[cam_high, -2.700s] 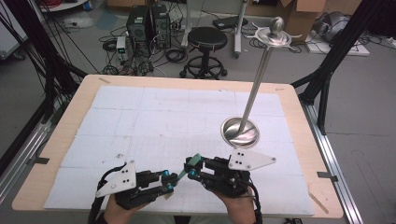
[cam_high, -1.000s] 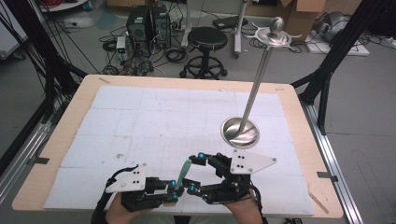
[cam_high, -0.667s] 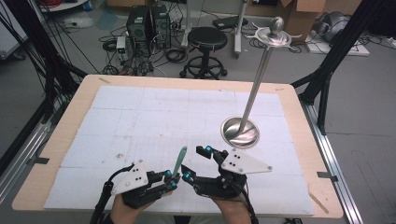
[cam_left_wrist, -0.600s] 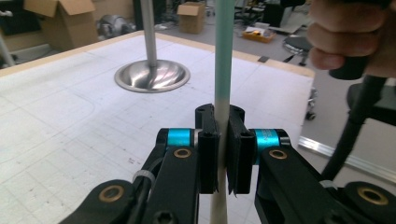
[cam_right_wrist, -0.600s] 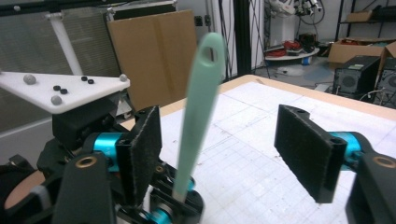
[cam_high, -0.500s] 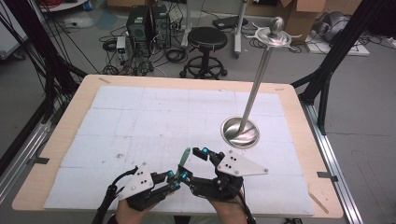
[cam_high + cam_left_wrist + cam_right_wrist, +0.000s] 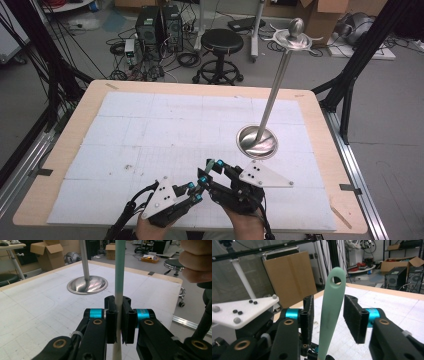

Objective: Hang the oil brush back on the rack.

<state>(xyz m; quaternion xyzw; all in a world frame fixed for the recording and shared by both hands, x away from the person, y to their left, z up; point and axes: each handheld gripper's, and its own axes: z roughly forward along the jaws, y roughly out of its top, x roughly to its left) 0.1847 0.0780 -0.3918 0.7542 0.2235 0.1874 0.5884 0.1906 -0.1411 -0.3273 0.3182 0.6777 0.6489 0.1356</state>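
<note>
On the tabletop [image 7: 150,115] stands a metal stand [image 7: 257,141]; nearer the person, the left gripper [image 7: 119,323] fingers clamp a green handle [image 7: 119,272], while the right gripper [image 7: 329,315] fingers stand apart around it. Judged step: handover; next, close the right fingers. Since 2.7 s ago, the handle has come upright.

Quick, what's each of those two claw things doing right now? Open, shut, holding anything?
Left gripper: shut on the pale green handle.
Right gripper: open, jaws standing on either side of the handle, not touching it.
</note>
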